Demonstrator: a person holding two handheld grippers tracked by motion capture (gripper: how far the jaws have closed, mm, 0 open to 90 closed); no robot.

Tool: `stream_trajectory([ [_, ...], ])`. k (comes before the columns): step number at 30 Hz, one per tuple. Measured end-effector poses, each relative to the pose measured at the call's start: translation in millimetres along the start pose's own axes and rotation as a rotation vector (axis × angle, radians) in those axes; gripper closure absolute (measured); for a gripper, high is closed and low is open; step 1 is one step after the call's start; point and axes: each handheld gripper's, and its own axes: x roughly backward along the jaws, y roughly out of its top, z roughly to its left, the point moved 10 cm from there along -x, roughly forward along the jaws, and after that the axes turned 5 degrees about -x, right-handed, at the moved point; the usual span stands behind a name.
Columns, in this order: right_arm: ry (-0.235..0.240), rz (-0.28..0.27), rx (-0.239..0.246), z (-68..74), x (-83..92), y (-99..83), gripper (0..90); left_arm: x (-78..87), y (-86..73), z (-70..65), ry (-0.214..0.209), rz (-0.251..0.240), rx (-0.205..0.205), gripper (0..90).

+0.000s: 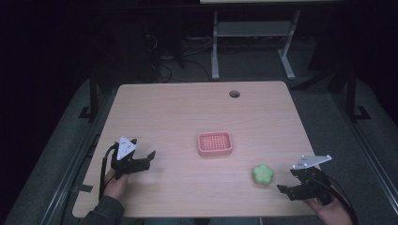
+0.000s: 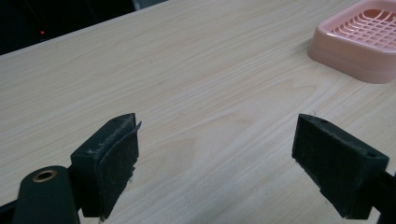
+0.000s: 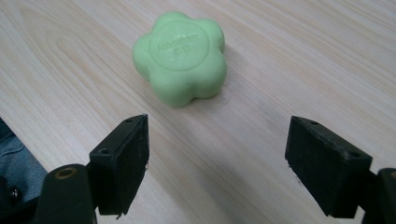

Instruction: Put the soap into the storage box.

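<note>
The right gripper (image 3: 217, 158) holds its fingers wide apart, with bare table (image 1: 178, 108) between them. Just ahead of the fingertips lies the green soap (image 3: 181, 57), a smooth flower-shaped bar with a stamped round centre. The left gripper (image 2: 215, 158) is spread too; the pink slotted soap dish (image 2: 362, 44) sits ahead, beyond its right finger.

Dim room, grey floor (image 1: 253, 61), white desk frame (image 1: 215, 47) behind.
</note>
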Motion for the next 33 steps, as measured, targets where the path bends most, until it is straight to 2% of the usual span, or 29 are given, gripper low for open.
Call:
stream_trajectory([
  [33,0.016,0.096,0.101,17.7,-17.0,30.6,20.0,2.1,1.7,0.7,-0.002,-0.01,0.005,14.4],
])
